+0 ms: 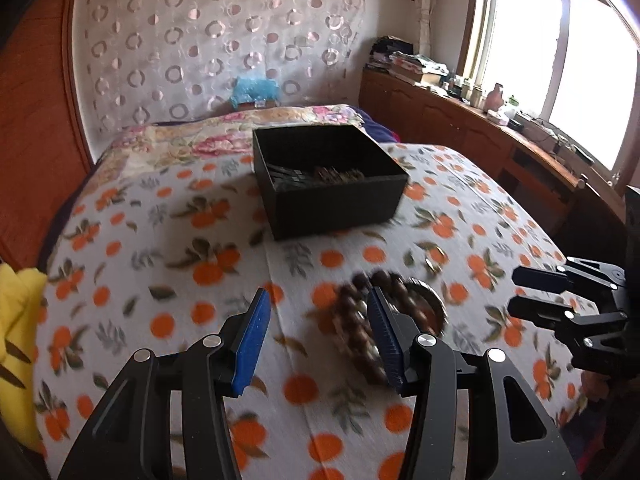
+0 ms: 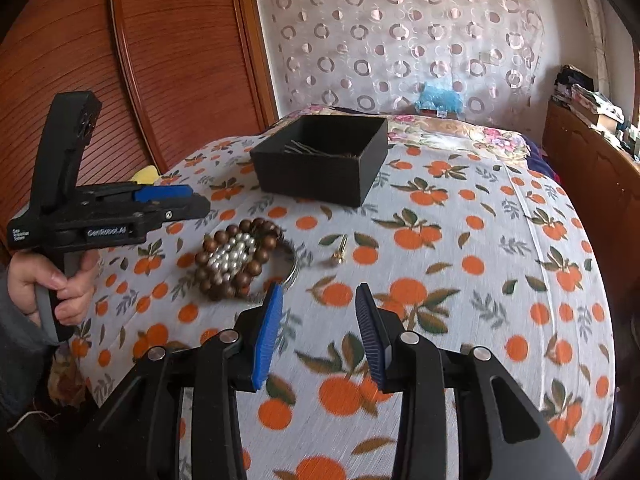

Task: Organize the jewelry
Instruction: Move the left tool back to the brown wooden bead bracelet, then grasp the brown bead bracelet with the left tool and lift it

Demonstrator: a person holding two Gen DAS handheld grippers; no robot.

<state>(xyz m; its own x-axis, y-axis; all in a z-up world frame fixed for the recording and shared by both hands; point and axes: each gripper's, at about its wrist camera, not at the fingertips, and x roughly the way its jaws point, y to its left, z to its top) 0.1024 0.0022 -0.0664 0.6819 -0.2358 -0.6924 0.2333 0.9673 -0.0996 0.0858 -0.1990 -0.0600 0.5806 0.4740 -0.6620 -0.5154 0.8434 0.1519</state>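
Your work surface is the bed (image 2: pixel 480 240), covered in an orange-print sheet. Far centre: open black box (image 2: pixel 320 168). Near left: wooden and pearl bead bracelets (image 2: pixel 236 258), heaped together. Just right of them, a small gold piece (image 2: pixel 338 254), blurred.

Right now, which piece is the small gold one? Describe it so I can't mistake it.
Start at the black box on the orange-print bedspread. Come toward the right gripper: left lies a heap of brown beaded bracelets around pearls. The small gold piece lies alone just right of that heap, shiny metal and far smaller, without beads.
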